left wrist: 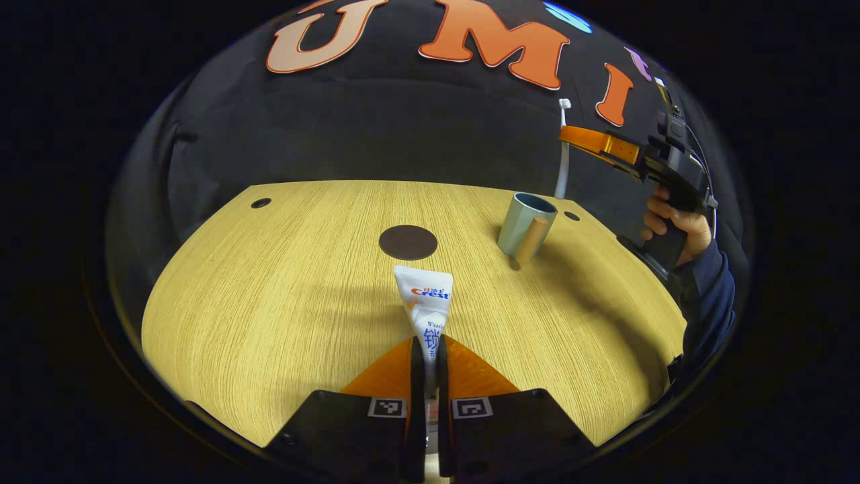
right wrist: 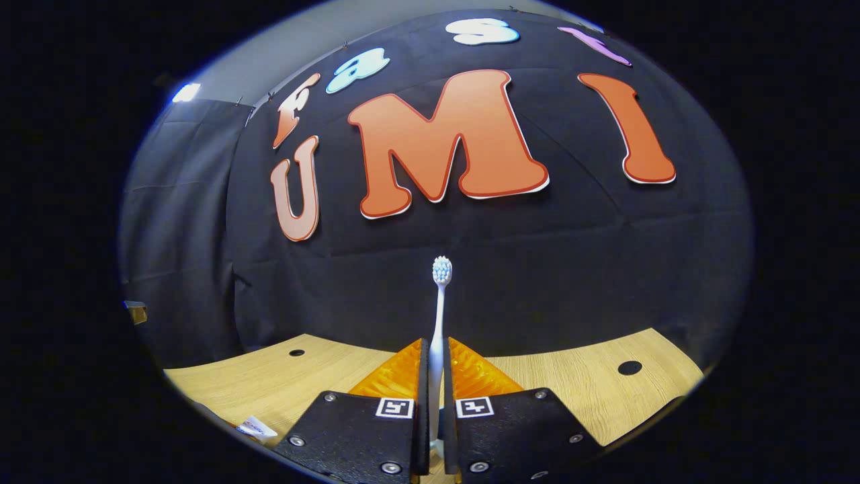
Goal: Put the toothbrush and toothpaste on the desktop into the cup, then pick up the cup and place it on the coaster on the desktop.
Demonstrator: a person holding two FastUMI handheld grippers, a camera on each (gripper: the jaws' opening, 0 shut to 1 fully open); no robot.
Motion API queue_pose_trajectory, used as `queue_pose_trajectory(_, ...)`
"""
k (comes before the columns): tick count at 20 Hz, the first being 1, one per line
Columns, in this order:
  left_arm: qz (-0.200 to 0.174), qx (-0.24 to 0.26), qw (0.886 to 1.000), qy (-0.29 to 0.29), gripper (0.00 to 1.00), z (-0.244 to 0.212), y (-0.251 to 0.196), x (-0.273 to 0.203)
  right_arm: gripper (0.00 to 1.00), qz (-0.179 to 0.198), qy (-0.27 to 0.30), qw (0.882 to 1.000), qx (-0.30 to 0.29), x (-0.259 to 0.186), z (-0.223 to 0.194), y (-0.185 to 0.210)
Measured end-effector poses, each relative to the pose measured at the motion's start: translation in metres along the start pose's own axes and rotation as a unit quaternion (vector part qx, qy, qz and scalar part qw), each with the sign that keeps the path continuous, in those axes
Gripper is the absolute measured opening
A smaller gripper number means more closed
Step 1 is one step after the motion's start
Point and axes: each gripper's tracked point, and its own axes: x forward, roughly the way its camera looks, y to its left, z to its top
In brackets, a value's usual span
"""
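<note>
My left gripper (left wrist: 430,349) is shut on a white toothpaste tube (left wrist: 424,299), which points forward just above the wooden desktop (left wrist: 269,302). Beyond its tip lies a round dark coaster (left wrist: 408,243). A grey-green cup (left wrist: 526,225) with a wooden handle stands to the right. Above the cup, the right gripper (left wrist: 571,136) holds a white toothbrush (left wrist: 563,161) upright. The brush's lower end reaches the cup's far rim; I cannot tell if it is inside. In the right gripper view, my right gripper (right wrist: 437,353) is shut on the toothbrush (right wrist: 439,309), bristles up. The toothpaste (right wrist: 255,427) shows at lower left.
A hand (left wrist: 678,225) in a dark sleeve grips the right gripper's handle at the desk's right edge. Small dark holes (left wrist: 261,202) sit in the desktop's far corners. The black cloth wall rises right behind the desk.
</note>
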Motion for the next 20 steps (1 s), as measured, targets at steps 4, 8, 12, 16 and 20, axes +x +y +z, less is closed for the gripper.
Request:
queue_pose_trajectory(4,0.002,0.001,1.000,-0.008,0.11,0.003,0.001,-0.001,0.09,-0.008,-0.012,1.000,-0.017,0.017,-0.012,-0.009)
queue_pose_trajectory(8,0.006,-0.002,1.000,-0.016,0.11,0.006,0.002,-0.003,0.09,-0.007,-0.006,1.000,-0.028,0.028,-0.036,-0.012)
queue_pose_trajectory(12,0.009,-0.002,1.000,-0.026,0.11,0.011,0.004,-0.007,0.09,-0.016,0.018,0.999,-0.024,0.039,-0.067,-0.024)
queue_pose_trajectory(16,0.023,-0.012,0.999,-0.037,0.11,0.020,0.008,-0.012,0.09,-0.026,0.041,0.999,-0.020,0.043,-0.090,-0.035)
queue_pose_trajectory(20,0.018,-0.016,0.999,-0.048,0.11,0.025,0.006,-0.014,0.09,-0.039,0.062,0.997,-0.013,0.042,-0.101,-0.044)
